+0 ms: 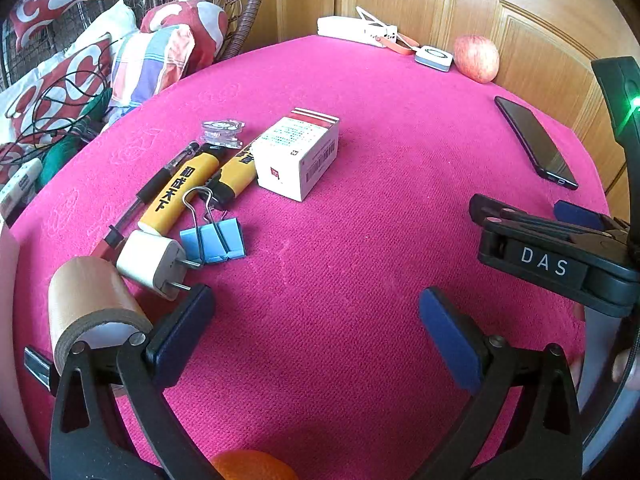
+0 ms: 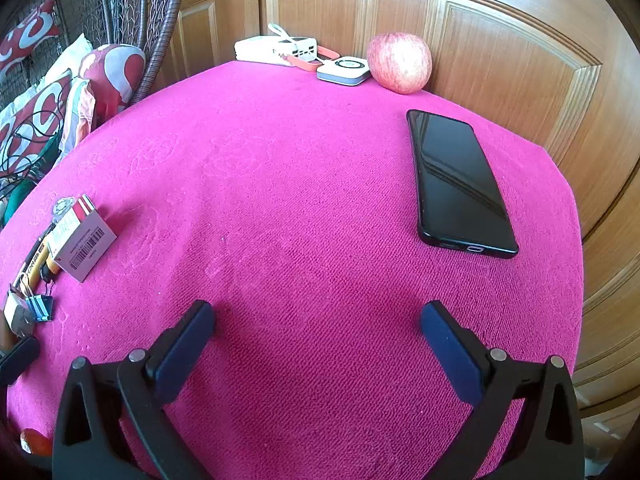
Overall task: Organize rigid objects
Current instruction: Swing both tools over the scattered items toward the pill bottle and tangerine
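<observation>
Pink cloth (image 2: 320,208) covers your table. Both your left gripper (image 1: 316,320) and right gripper (image 2: 318,328) hover spread wide, holding nothing. Box (image 1: 298,156), markers (image 1: 180,192), clip (image 1: 214,240) (blue) and plug (image 1: 150,262) cluster left; phone (image 2: 456,184) lies right.

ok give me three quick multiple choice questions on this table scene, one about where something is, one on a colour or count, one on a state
1. Where does the apple sit?
A. at the table's far edge by the wooden panels
B. on top of the phone
C. between the right gripper's fingers

2. What colour is the binder clip?
A. green
B. blue
C. silver

3. How do the left gripper and right gripper stand?
A. both shut on objects
B. only the left is shut
C. both open and empty

Answers:
1 A, it rests beside the small white device, apart from the phone.
2 B, its folded body is light blue.
3 C, only pink cloth shows between each pair of pads.
</observation>
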Demonstrator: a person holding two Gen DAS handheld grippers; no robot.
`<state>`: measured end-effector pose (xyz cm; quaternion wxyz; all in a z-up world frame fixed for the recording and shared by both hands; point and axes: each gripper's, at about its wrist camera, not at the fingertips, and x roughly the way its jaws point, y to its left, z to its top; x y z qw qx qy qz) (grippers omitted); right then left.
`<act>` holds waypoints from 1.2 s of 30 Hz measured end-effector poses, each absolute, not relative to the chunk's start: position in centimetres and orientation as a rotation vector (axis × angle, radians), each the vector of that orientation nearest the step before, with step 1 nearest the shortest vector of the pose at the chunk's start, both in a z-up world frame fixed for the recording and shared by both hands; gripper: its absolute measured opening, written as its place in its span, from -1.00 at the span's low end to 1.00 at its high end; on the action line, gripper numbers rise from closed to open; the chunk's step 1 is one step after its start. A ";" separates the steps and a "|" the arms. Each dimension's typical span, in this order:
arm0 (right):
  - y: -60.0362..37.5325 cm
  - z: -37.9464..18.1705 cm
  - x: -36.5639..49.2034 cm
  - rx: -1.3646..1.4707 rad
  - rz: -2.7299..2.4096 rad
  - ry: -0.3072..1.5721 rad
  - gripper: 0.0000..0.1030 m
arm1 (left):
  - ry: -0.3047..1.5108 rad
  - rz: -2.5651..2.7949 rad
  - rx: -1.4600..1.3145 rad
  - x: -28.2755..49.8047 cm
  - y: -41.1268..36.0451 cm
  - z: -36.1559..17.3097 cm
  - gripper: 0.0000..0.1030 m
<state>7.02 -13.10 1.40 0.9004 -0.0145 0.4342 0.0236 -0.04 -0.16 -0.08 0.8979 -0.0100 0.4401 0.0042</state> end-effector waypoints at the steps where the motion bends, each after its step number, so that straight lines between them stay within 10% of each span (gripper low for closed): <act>1: -13.1 1.4 7.0 -0.030 0.049 0.899 1.00 | 0.911 0.008 -0.021 0.0 -0.1 -0.1 1.00; 36: -12.8 1.7 9.7 -0.240 0.376 1.024 1.00 | 1.021 0.021 -0.078 0.6 -0.1 0.8 0.99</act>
